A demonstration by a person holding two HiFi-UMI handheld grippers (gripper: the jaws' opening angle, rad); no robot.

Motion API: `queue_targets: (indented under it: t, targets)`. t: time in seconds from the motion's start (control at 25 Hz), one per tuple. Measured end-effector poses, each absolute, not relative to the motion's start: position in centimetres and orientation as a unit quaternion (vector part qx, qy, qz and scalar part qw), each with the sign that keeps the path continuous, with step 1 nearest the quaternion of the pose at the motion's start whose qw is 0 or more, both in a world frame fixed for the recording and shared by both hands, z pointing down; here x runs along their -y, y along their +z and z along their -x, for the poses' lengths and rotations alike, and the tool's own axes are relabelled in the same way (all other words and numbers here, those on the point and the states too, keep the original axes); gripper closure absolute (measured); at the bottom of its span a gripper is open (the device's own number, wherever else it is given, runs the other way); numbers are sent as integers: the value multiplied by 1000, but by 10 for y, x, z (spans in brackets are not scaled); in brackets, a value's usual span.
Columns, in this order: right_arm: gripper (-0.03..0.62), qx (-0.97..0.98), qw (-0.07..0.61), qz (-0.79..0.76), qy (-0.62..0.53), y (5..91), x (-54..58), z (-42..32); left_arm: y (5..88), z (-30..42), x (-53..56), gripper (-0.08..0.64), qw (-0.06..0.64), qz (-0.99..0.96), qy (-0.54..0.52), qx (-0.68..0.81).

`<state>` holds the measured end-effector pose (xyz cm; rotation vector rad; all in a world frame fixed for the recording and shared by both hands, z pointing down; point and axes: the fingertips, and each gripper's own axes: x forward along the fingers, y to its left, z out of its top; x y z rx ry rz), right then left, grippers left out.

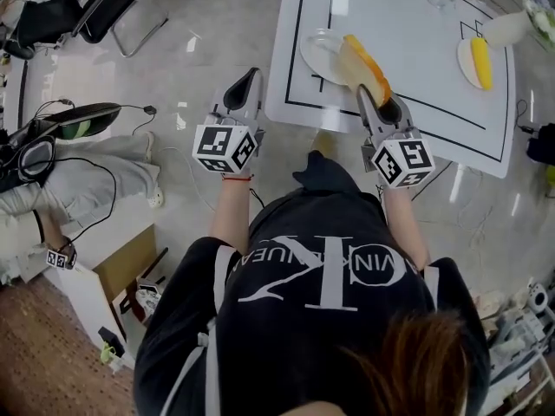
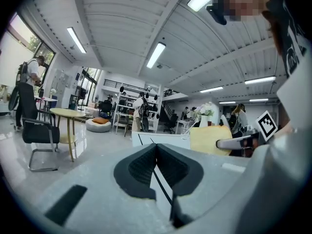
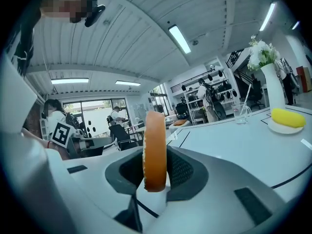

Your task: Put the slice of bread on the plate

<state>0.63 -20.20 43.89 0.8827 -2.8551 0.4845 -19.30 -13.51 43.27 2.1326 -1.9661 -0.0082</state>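
Our right gripper (image 1: 373, 100) pinches the bread (image 1: 364, 66) on edge; left gripper (image 1: 246, 82) is closed, empty. Released upright, it'd probably topple off the plate (image 1: 313, 50) by the tabletop's (image 1: 416, 50) near edge.

The head camera looks steeply down from above the person onto the left gripper (image 1: 252, 76), the right gripper (image 1: 366, 92) and the near edge of the white table (image 1: 399, 76), while each gripper camera sits low, close behind its own jaws, facing almost level toward that table.
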Motion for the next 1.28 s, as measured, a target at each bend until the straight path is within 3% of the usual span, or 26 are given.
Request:
queue_targets:
  t: [0.68, 1.28]
  targets:
    - [492, 926, 59, -225, 297, 466, 236, 42, 442, 215, 163, 551, 135, -711, 8, 690]
    - [492, 838, 22, -213, 502, 484, 249, 55, 445, 217, 186, 549, 149, -725, 5, 673]
